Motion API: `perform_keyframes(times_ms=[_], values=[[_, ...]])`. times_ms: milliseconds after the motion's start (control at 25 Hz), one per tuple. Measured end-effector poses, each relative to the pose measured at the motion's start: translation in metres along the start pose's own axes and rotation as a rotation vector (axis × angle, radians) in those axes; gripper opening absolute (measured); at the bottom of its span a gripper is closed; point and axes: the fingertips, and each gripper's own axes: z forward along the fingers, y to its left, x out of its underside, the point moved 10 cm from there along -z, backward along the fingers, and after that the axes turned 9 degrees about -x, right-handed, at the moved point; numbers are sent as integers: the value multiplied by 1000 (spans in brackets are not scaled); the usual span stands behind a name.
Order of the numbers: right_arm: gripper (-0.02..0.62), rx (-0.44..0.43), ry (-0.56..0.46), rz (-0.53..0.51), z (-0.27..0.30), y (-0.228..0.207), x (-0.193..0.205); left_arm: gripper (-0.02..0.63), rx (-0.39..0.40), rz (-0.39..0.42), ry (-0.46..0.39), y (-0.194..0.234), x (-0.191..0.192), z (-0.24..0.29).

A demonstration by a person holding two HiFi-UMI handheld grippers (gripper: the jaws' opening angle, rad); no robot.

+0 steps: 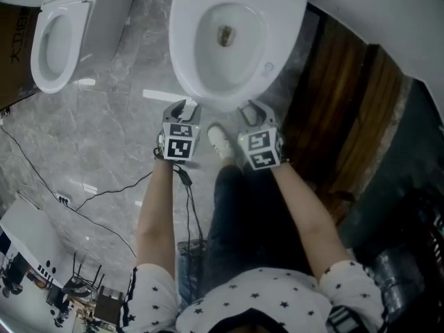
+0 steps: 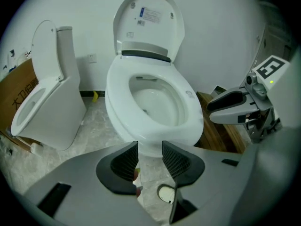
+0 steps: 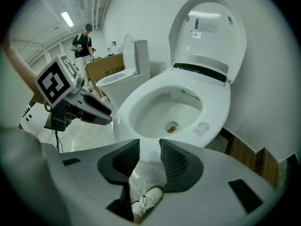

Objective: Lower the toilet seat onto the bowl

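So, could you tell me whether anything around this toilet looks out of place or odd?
Yes: a brownish patch sits at the drain of the otherwise clean white toilet bowl. It is also odd that a second toilet stands close beside the first, next to a cardboard box, which looks more like storage than a bathroom.

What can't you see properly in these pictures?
- Lid label: its print is too small to read in both gripper views.
- Raised lid: mostly cut off by the head view's top edge.
- Second toilet: its tank is cut off by the head view's top edge.
- Person far off: too small in the right gripper view.
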Motion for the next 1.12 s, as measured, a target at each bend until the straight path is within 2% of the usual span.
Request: perform_keyframes(times_ms=[360,760,1120], values=[[147,13,-82,11,-42,-2,-43,158,-15,-53,-99,0,-44,-40],[127,16,-172,-8,-93,-6,-94,144,-11,-225,-184,-5,-87,-99],[96,-4,-236,-29,-154,-4,-122,117,-32,-227,-270,-23,-126,-160]])
